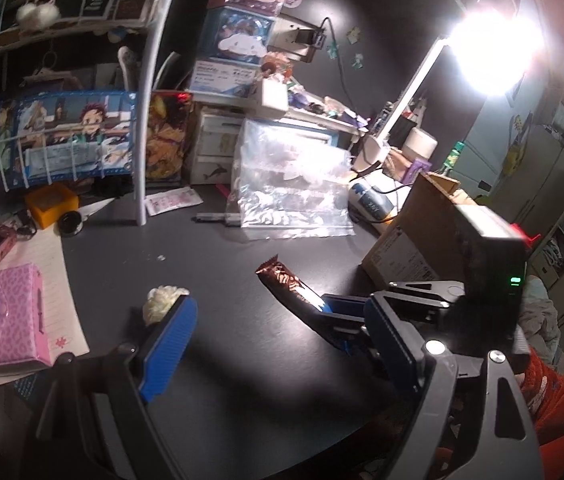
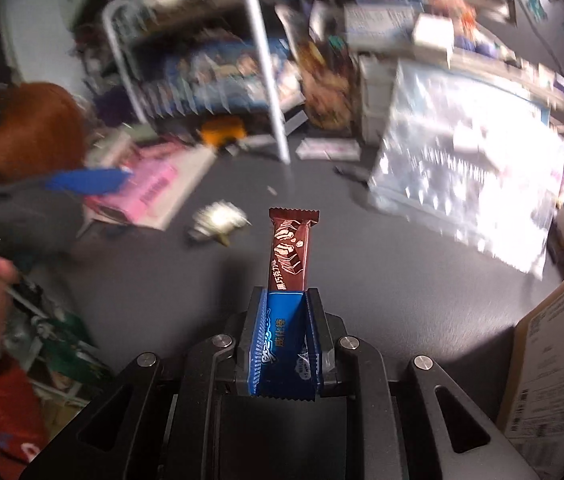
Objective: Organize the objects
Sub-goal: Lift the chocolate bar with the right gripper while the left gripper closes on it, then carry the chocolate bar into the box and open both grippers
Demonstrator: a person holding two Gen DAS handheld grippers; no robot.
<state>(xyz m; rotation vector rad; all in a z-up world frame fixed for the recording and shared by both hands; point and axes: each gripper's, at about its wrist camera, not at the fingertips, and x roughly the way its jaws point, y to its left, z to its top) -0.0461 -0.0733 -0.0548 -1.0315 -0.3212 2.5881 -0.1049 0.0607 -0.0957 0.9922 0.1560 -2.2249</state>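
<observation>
Jaws of the right gripper (image 2: 285, 300) are seen clenched on a chocolate bar wrapper (image 2: 287, 252) at lower centre of the right wrist view; the brown front half projects past the fingertips toward mid-frame, while the blue rear half is pinched between the blue pads and partly hidden by them. Printed characters on the wrapper are visible but not fully legible. In the left wrist view the same wrapper (image 1: 287, 286) is found right of centre, raised above the dark tabletop (image 1: 242, 360), with its rear end covered by the right gripper (image 1: 327, 308).

Jaws of the left gripper (image 1: 282, 340) are noted released and wide, with nothing between them. One blue ribbed pad is seen at lower left, the other at lower right, partly overlapping the right gripper's body. A pale crumpled object (image 1: 162, 300) is partly hidden behind the left pad; its nature cannot be made out. In the right wrist view it (image 2: 218, 222) appears blurred, left of the bar.

A clear plastic zip bag (image 1: 289, 184) is recorded upright at upper centre, its contents indistinct through glare. A cardboard box (image 1: 409, 236) is cut off by the right gripper's housing at mid right. A pink tissue pack (image 1: 18, 316) lies at far left. A desk lamp (image 1: 493, 52) blows out the upper right corner. Most of the right wrist background is smeared by motion blur.
</observation>
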